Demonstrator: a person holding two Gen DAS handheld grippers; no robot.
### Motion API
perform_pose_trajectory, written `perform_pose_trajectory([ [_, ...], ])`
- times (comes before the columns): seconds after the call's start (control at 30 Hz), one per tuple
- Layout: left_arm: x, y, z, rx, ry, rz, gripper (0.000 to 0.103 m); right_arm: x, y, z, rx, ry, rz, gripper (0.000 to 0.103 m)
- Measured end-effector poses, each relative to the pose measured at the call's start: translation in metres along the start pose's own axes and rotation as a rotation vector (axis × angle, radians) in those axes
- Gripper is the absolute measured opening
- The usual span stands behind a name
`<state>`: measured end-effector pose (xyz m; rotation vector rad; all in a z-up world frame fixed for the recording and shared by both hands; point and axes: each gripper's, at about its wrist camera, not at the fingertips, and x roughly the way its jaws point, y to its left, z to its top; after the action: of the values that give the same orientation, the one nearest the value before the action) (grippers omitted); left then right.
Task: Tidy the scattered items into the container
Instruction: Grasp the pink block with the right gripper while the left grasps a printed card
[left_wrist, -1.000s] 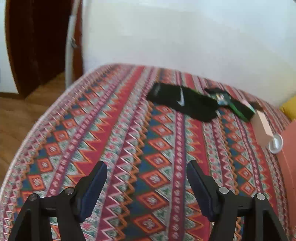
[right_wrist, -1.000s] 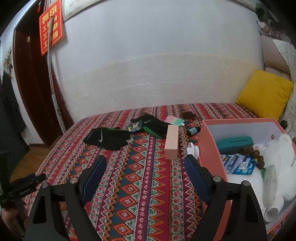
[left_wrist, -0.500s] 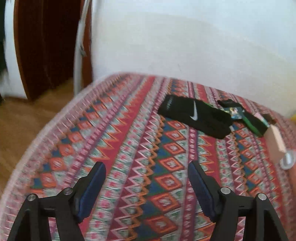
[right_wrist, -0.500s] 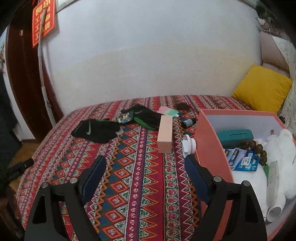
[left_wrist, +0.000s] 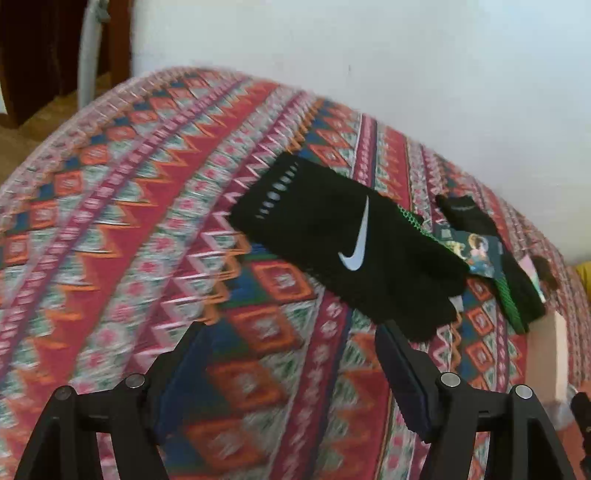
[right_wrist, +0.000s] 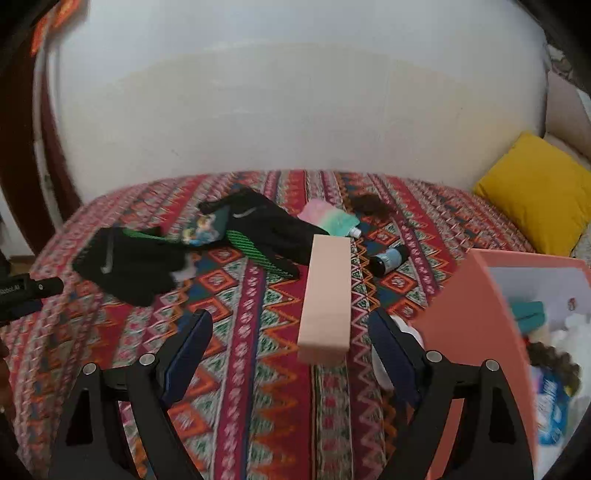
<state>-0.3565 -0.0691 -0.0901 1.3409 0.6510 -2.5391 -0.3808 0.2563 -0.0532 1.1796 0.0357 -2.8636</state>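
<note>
**Two spread grippers over a cluttered bed**

While both tools hang above the patterned bedspread (right_wrist: 266, 369), neither holds anything. Nearest in the right wrist view, the right gripper (right_wrist: 290, 339) stands wide, its jaws framing the near end of a long peach box (right_wrist: 327, 295) that lies flat on the bed. Just right of it sits the coral container (right_wrist: 476, 321), already holding a teal case (right_wrist: 526, 314) and a blue packet (right_wrist: 550, 413); a white round item (right_wrist: 382, 365) is half hidden between the right jaw and the container wall. Farther off, a small dark bottle (right_wrist: 388, 258) lies on its side, with a pink-and-green pouch (right_wrist: 328, 218) beyond it. A yellow cushion (right_wrist: 535, 192) rests far right against the wall.

Seen from the left wrist, the left gripper (left_wrist: 290, 363) is likewise wide and empty, just short of a black glove with a white swoosh (left_wrist: 343, 243). Past it, a second black glove with green trim (left_wrist: 517, 284) lies partly under a colourful card (left_wrist: 476, 251).
</note>
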Motion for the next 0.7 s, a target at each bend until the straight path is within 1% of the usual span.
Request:
perform_pose_trajectory([
  [0.07,0.015,-0.009,0.003,-0.025,0.032,-0.022,0.077,0.020,-0.003,0.003,0.019,0.021,-0.018,0.088],
  [0.1,0.020,-0.015,0.005,-0.039,0.042,-0.044,0.077,0.030,-0.005,0.004,0.028,0.032,-0.025,0.088],
  [0.13,0.021,-0.024,0.008,-0.039,0.037,-0.080,0.077,0.041,-0.007,0.006,0.036,0.043,-0.019,0.088],
  [0.17,0.021,-0.034,0.011,-0.028,0.025,-0.109,0.077,0.051,-0.008,0.007,0.042,0.052,-0.015,0.088],
  [0.23,0.019,-0.066,0.021,0.068,-0.028,-0.137,0.077,0.066,-0.008,0.007,0.042,0.060,-0.016,0.087],
  [0.3,0.024,-0.104,0.028,0.251,-0.057,-0.163,0.078,0.078,-0.010,0.004,0.041,0.057,-0.040,0.086],
  [0.33,0.028,-0.121,0.027,0.363,-0.062,-0.170,0.078,0.081,-0.009,0.003,0.020,0.038,-0.069,0.082],
  [0.37,0.035,-0.144,0.021,0.531,-0.080,-0.167,0.078,0.084,-0.007,0.002,-0.005,0.023,-0.093,0.075],
  [0.4,0.042,-0.161,0.011,0.685,-0.120,-0.130,0.078,0.086,-0.006,0.001,-0.028,0.008,-0.111,0.069],
  [0.43,0.052,-0.178,-0.003,0.847,-0.170,-0.065,0.079,0.087,-0.006,0.002,-0.039,-0.008,-0.100,0.054],
  [0.47,0.061,-0.185,-0.010,0.916,-0.169,-0.040,0.079,0.087,-0.007,0.004,-0.040,-0.018,-0.082,0.040],
  [0.5,0.072,-0.192,-0.017,0.975,-0.160,-0.021,0.079,0.091,-0.012,0.005,-0.002,-0.005,-0.033,0.040],
  [0.57,0.099,-0.202,-0.021,1.009,-0.111,-0.003,0.079,0.097,-0.021,0.007,0.073,0.020,0.059,0.040],
  [0.6,0.111,-0.205,-0.022,1.015,-0.094,0.013,0.078,0.099,-0.024,0.006,0.093,0.024,0.071,0.040],
  [0.63,0.121,-0.209,-0.021,1.009,-0.101,0.025,0.079,0.100,-0.025,0.006,0.097,0.022,0.075,0.040],
  [0.7,0.123,-0.216,-0.017,0.982,-0.169,0.014,0.079,0.101,-0.025,0.006,0.097,0.020,0.076,0.040],
])
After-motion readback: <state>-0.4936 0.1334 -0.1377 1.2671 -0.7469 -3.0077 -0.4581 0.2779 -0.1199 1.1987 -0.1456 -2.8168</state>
